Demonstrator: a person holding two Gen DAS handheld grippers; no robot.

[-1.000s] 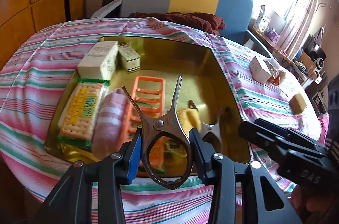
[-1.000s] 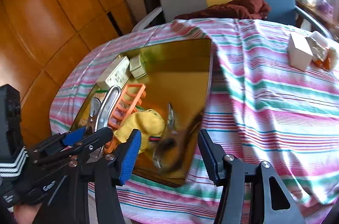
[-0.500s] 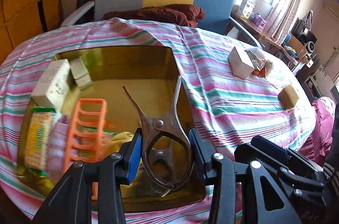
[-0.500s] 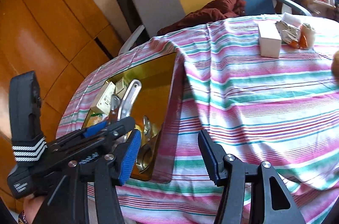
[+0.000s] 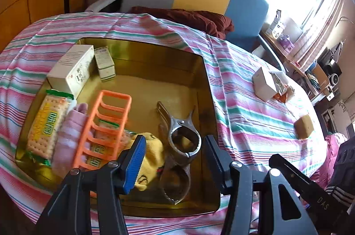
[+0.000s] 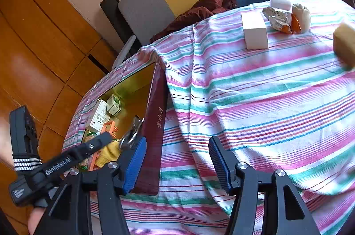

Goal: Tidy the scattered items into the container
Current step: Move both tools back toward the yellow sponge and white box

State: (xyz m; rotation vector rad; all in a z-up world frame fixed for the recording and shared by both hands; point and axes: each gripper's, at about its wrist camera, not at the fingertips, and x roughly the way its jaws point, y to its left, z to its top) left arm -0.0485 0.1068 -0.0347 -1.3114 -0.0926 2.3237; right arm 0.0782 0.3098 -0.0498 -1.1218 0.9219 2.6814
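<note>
Table point(image 6: 266, 88) w/ striped cloth; gold tin point(image 5: 155, 70) at 9 o'clock of it in right view; metal clip point(image 5: 182, 137) lies inside tin, near its 5 o'clock corner; left tongs point(image 5: 175, 157) have just been opening, released, clip below, untouched; right tongs point(image 6: 177, 159) released, empty, over cloth.

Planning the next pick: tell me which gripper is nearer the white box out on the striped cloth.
Right. The right gripper hangs over open cloth facing the white box; the left gripper is over the gold tin, open above the metal clamp.
</note>
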